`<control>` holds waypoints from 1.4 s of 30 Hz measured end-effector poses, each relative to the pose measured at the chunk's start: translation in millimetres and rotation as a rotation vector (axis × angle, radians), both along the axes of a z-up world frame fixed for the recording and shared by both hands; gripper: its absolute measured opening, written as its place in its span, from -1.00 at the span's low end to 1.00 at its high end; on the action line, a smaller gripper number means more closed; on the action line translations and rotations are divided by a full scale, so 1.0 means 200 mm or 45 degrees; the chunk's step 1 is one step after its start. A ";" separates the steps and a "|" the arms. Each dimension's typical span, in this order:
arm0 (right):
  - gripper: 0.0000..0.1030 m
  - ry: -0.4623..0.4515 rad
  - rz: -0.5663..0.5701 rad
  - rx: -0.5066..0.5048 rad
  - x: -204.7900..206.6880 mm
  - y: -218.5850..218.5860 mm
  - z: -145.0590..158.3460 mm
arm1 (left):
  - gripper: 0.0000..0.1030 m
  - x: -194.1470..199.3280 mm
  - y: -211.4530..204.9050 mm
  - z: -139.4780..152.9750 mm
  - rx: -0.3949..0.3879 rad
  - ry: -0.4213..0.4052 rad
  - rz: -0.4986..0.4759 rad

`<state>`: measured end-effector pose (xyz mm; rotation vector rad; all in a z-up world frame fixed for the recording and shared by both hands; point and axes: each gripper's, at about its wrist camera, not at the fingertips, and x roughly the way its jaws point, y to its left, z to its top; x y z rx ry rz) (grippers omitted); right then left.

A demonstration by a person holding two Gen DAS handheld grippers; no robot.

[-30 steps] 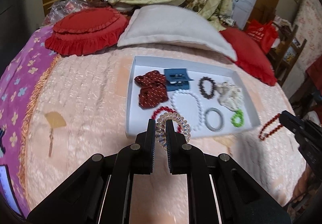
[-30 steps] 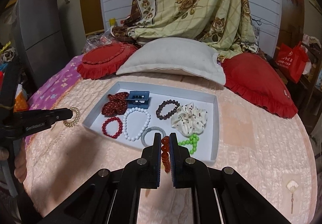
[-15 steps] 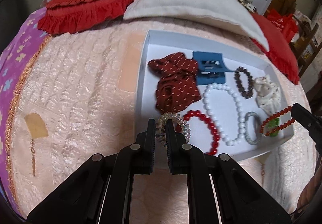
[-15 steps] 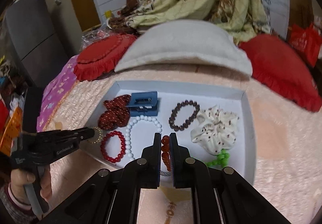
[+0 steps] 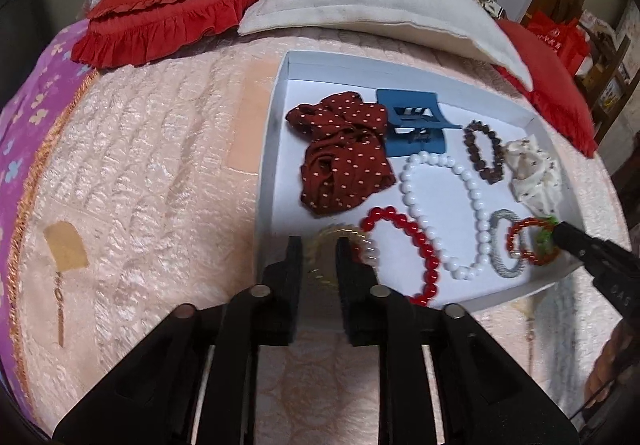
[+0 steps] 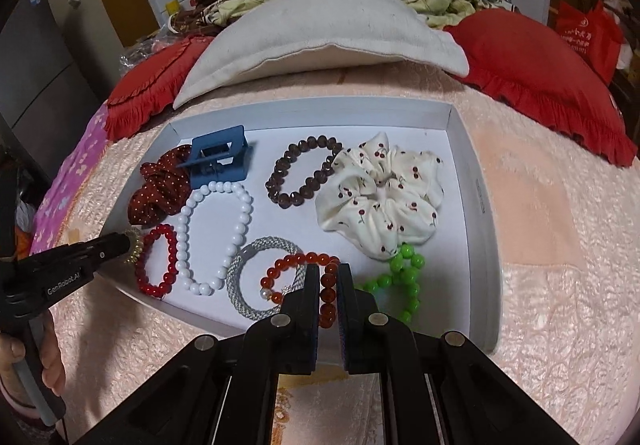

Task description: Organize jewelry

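Our left gripper fingers sit spread around a clear coil hair tie at the white tray's near left corner. Our right gripper fingers pinch an orange-red bead bracelet draped over a silver bangle. Both pieces look light and slippery; the rim is the best place to grip. The fingers hide parts of each loop.

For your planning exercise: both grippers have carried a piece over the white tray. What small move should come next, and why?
Probably open the right gripper and let go. Its orange bead bracelet already lies inside the tray, across the grey ring. The left gripper looks opened around its spiral hair tie.
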<state>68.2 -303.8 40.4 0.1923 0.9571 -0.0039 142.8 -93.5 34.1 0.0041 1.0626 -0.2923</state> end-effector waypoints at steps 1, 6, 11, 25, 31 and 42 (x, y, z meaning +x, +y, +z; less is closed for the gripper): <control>-0.85 -0.006 -0.003 0.000 -0.01 0.00 0.01 | -0.49 -0.01 0.00 0.01 -0.011 -0.004 0.001; -0.63 -0.039 -0.014 -0.039 -0.06 0.02 0.06 | -0.40 -0.08 0.01 0.09 -0.034 -0.041 -0.007; -0.63 -0.047 0.051 -0.087 -0.12 0.12 0.08 | -0.39 -0.22 0.06 0.20 -0.035 -0.109 0.012; -0.63 0.028 0.090 -0.043 -0.06 0.34 -0.02 | -0.25 -0.68 0.22 0.22 0.006 -0.244 0.155; -0.63 0.035 0.121 -0.036 -0.10 0.32 0.00 | -0.25 -0.76 0.24 0.23 -0.010 -0.255 0.173; -0.63 0.017 0.164 -0.097 -0.24 0.36 -0.02 | -0.25 -0.89 0.27 0.32 0.016 -0.348 0.217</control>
